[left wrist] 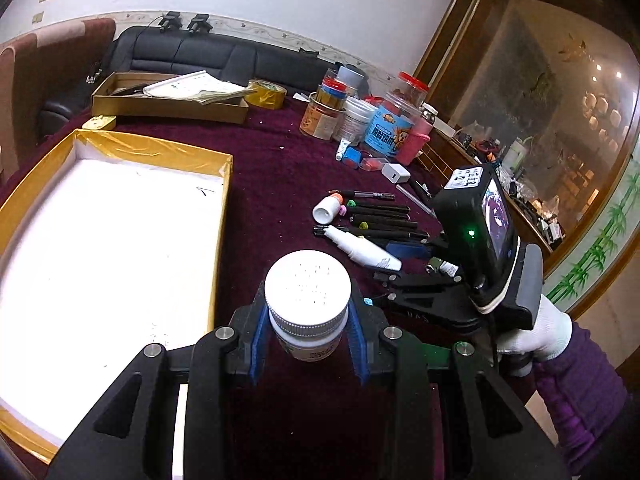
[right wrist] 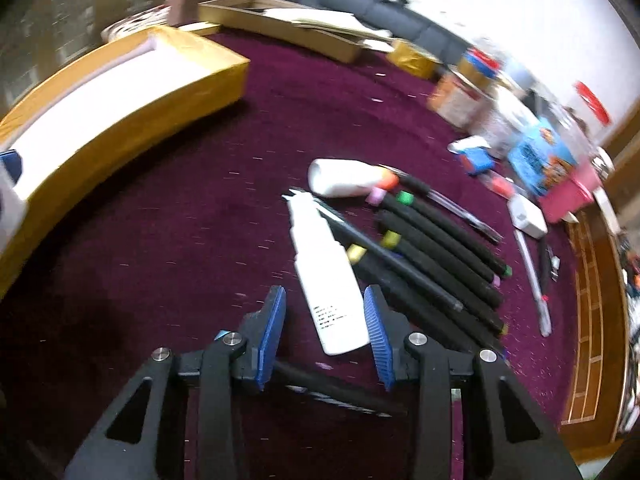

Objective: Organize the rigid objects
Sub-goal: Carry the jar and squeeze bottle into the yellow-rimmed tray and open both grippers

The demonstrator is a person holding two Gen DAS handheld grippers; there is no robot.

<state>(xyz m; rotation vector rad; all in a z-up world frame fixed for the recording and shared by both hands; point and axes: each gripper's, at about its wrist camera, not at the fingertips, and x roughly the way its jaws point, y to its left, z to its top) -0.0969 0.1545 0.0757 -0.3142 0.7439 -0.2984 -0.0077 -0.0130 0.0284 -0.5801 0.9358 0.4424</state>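
My left jaws are clamped on a small white jar with a ribbed screw cap, blue pads pressing its neck on both sides, and I hold it above the maroon worktop, just right of the yellow-edged box with the white inside. My right jaws stand apart with a gap on either side of a white squeeze bottle that lies flat on the cloth between the pads; neither pad touches it. That bottle's nozzle points away from me, and a row of black marker pens with coloured ends lies just to its right, one thin pen crossing over against the bottle's side. A second, stubbier white bottle with an orange cap lies beyond the nozzle, near the markers' tips. In the left view my right hand in a white glove grips the handle of its tool. Further back stand a group of jars and tins, a white charger block, a roll of yellow tape and a flat brown carton holding papers
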